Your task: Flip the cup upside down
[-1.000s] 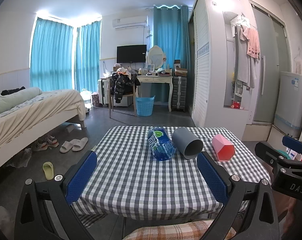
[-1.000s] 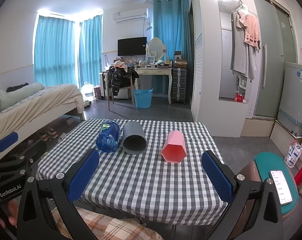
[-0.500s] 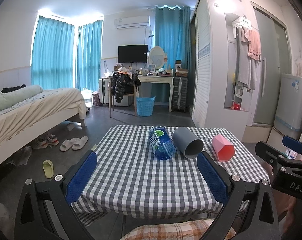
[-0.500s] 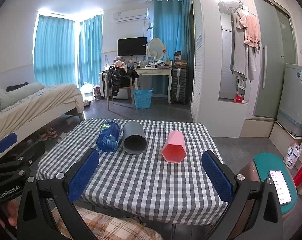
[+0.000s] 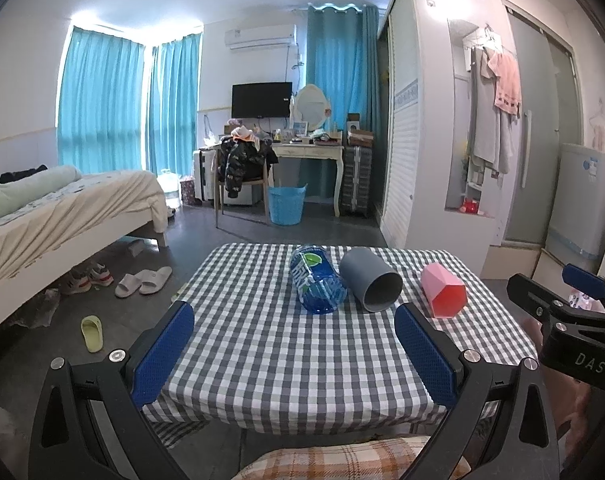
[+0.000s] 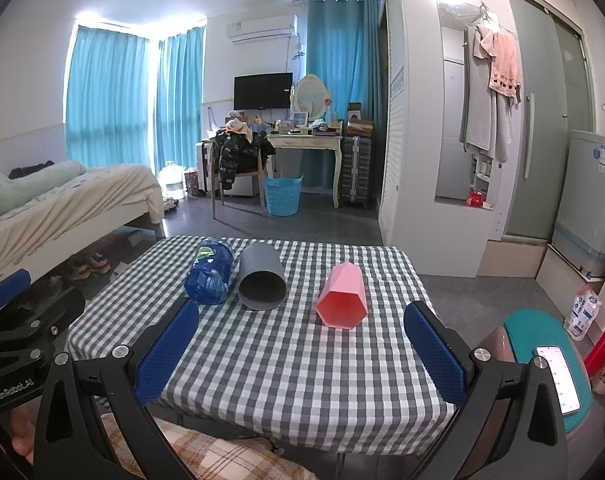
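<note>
Bedroom, small tabletop under grey-white check cloth. Three items lying on sides, far half, mouths toward cameras: blue bottle-cup, touching grey cup; pink hexagonal cup apart, rightmost. Which cup is meant: cannot tell. Judged light, rigid plastic; smooth round walls likely to roll or slip; pink facets offer flatter purchase. Take across mid-body. Left hand-held gripper: jaws spread wide, holding nothing, short of near edge. Right hand-held gripper: likewise wide, touching nothing.
</note>
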Demonstrator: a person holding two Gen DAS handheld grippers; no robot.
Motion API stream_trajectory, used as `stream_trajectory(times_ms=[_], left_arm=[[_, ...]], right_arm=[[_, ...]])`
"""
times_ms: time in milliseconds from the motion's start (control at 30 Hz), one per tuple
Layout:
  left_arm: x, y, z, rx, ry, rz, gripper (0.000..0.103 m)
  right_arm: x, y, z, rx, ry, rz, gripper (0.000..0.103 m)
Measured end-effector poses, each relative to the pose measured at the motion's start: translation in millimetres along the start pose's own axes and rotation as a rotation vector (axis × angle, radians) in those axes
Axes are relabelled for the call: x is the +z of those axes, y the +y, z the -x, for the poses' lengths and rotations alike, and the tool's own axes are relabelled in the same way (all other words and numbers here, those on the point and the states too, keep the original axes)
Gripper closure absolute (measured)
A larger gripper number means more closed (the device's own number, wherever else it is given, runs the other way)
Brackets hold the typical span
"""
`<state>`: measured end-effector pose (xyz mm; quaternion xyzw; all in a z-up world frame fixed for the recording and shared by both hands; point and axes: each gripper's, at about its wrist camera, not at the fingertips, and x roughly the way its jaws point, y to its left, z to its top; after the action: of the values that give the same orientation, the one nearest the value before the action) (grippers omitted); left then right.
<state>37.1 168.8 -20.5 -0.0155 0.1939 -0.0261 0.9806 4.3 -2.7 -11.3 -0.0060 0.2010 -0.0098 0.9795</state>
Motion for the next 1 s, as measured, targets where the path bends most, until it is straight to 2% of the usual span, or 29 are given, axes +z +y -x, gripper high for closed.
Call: stream_trajectory(times_ms=[167, 367, 600, 833, 867, 933, 1000], left_arm=[[8.2, -21.0, -17.8, -0.014, 0.034, -0.039, 0.0], [27.0, -58.2, -51.7, -0.024, 0.076, -0.092, 0.0], [45.0, -97.6, -122.4, -0.069, 0.147, -0.09, 0.0], [46.9, -120.5, -198.0, -0.077, 0.195, -0.107, 0.002], [45.1, -124.1, -205.8, -0.073, 0.203, -0.119, 0.003], [40.3, -129.3, -218.8, -0.083, 0.227, -0.141, 0.015], [35.6, -135.2, -229.2, -0.09, 0.25, -0.161, 0.019]], right_arm=[[1.6, -14.0, -12.6, -0.002, 0.013, -0.014, 0.0], [3.5, -57.7, -41.7, -0.038, 0.05, -0.077, 0.0], [14.4, -108.8, -86.6, -0.108, 0.084, -0.098, 0.0], [14.8, -131.7, -138.9, -0.134, 0.14, -0.121, 0.0], [12.0, -131.1, -144.7, -0.134, 0.148, -0.117, 0.0], [7.4, -133.3, -159.0, -0.126, 0.167, -0.119, 0.0], [2.4, -136.2, -168.9, -0.128, 0.18, -0.127, 0.0]])
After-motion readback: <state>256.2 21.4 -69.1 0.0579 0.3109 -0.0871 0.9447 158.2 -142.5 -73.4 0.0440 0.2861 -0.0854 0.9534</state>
